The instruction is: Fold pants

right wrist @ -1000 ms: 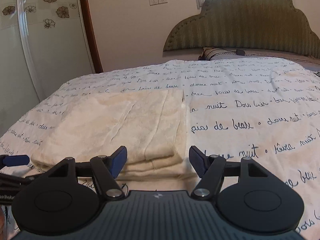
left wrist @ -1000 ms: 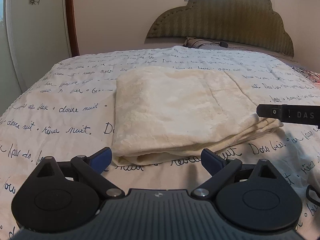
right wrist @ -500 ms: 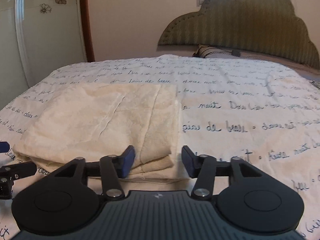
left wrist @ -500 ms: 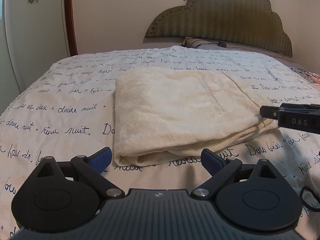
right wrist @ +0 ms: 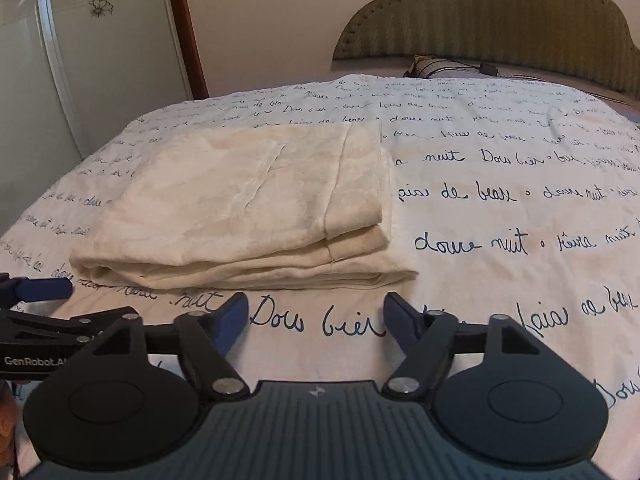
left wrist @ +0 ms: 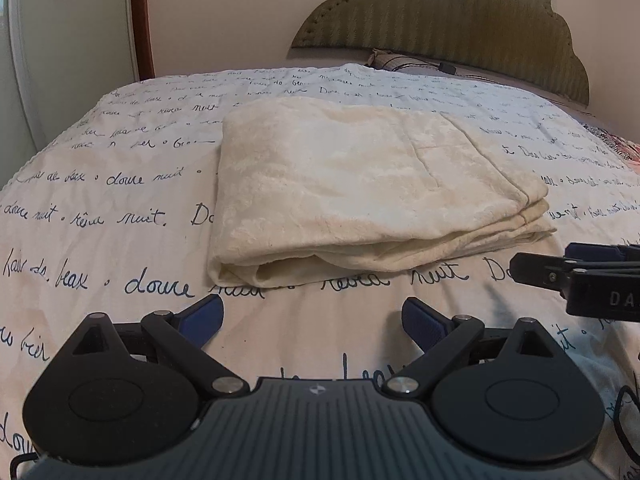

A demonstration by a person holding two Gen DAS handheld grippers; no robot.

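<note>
Item: cream pants (left wrist: pixel 360 184), folded into a layered stack on the bed (left wrist: pixel 120 184).
Left hand-held gripper (left wrist: pixel 312 318): wide, empty.
Right hand-held gripper (right wrist: pixel 316 316): jaws opening, nothing between.
Handling: likely finished; withdraw both level without snagging the near edge.

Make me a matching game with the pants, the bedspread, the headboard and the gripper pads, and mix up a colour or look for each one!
Things:
1. pants
2. bedspread
3. headboard
4. gripper pads

Looks:
A. blue
B. white with dark handwriting
C. cream, folded in layers
D. olive green with a wavy top

Pairs: 1-C, 2-B, 3-D, 4-A
</note>
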